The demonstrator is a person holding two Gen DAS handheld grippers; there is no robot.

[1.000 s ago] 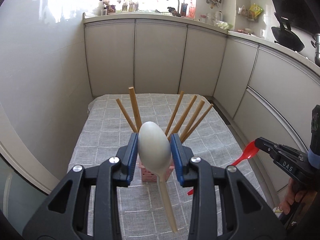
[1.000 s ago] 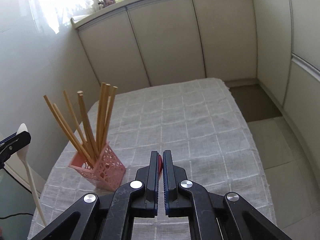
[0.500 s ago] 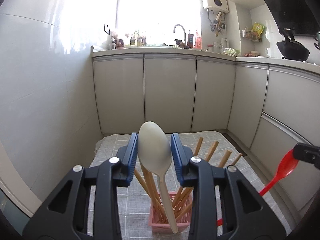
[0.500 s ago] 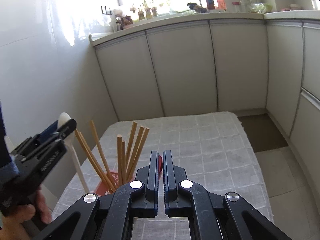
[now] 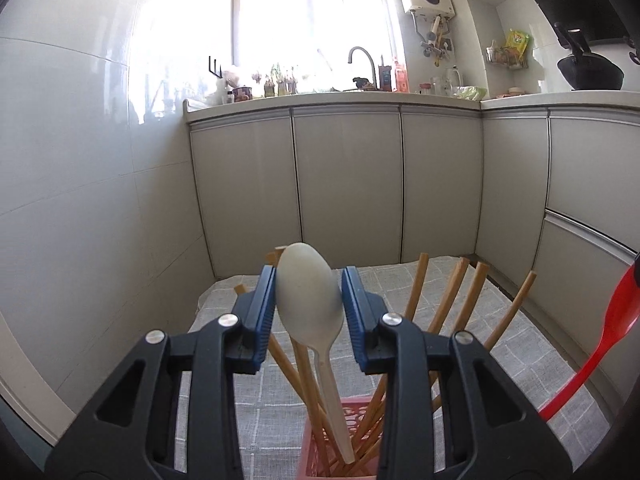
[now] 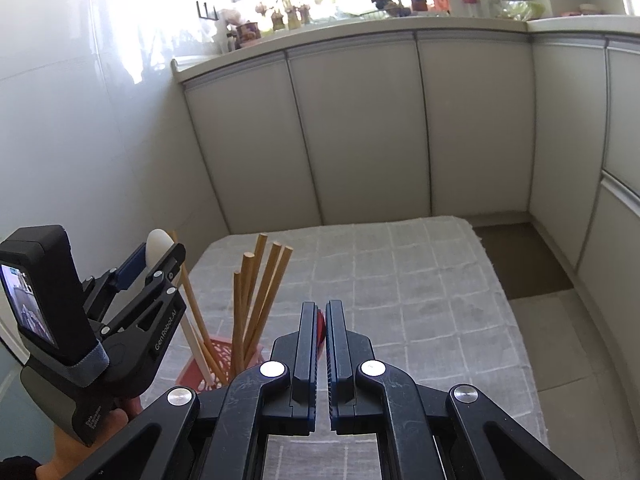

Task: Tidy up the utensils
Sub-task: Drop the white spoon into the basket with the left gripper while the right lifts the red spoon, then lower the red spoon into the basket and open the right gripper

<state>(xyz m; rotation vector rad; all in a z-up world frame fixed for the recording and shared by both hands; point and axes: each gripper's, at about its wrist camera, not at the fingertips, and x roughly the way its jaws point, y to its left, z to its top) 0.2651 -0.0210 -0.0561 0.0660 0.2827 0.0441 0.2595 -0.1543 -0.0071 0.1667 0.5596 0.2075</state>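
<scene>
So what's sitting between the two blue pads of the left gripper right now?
The bowl of the white spoon, gripped by the left gripper, handle pointing down into the pink holder. The left wrist view shows it.

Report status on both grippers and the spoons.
Left gripper shut on white spoon, handle tip inside pink utensil basket. Right gripper shut on red spoon, held clear. Wooden chopsticks crowd the basket.
</scene>
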